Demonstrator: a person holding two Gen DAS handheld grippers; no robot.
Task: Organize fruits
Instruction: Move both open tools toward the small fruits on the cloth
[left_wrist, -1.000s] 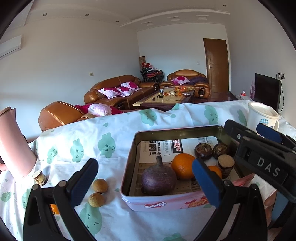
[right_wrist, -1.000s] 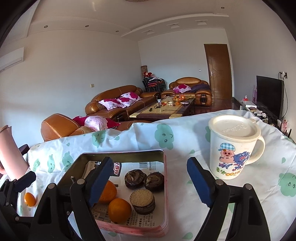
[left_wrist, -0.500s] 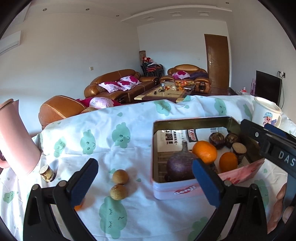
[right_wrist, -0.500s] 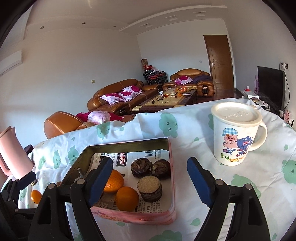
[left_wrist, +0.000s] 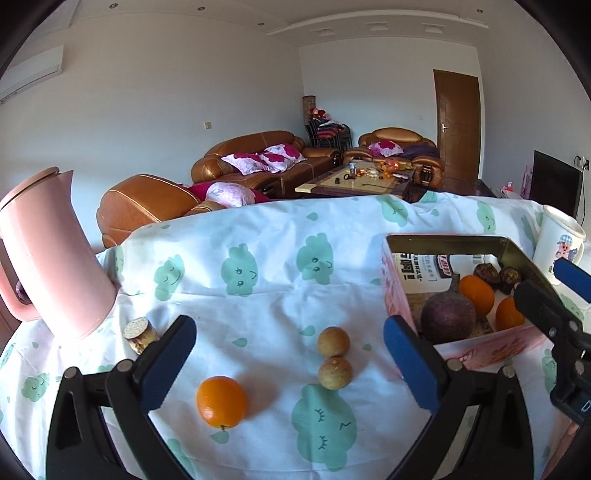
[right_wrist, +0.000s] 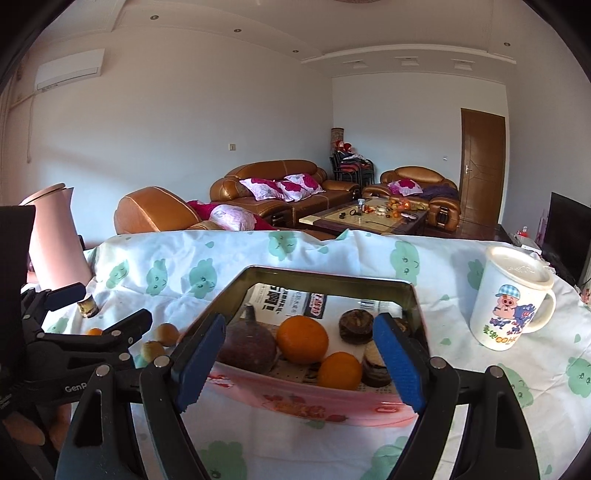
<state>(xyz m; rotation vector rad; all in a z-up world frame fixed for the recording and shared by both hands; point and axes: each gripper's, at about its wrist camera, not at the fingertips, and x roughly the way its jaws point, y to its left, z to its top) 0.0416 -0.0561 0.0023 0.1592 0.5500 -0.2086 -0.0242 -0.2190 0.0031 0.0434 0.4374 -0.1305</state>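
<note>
Two handheld grippers over a table draped in a white cloth (left_wrist: 258, 295) printed with green faces.

Left gripper (left_wrist: 288, 350): jaws spread wide, nothing between the blue pads; it hangs above the loose fruit on the cloth.

Right gripper (right_wrist: 299, 354): jaws wide but closing slightly, nothing gripped; it faces the near wall of the tin.

Loose fruit, left of the tin: one orange (left_wrist: 221, 401) nearest the left gripper; two small brown round fruits (left_wrist: 334, 356), touching, just beyond it; one short cut stub (left_wrist: 137, 334) with a pale top, beside the base of a pink kettle (left_wrist: 51, 258).

Tin (right_wrist: 314, 402): square, pink-sided, lined with newspaper. Contents: one large dark purple fruit with a stem (right_wrist: 247, 345) at the near left; two oranges (right_wrist: 303, 339) beside it, one nearer the front wall; several dark brown pieces (right_wrist: 356, 325) at the right, partly hidden behind the right pad.

Lidded cartoon-pig mug (right_wrist: 511, 299): upright, right of the tin, well apart.
</note>
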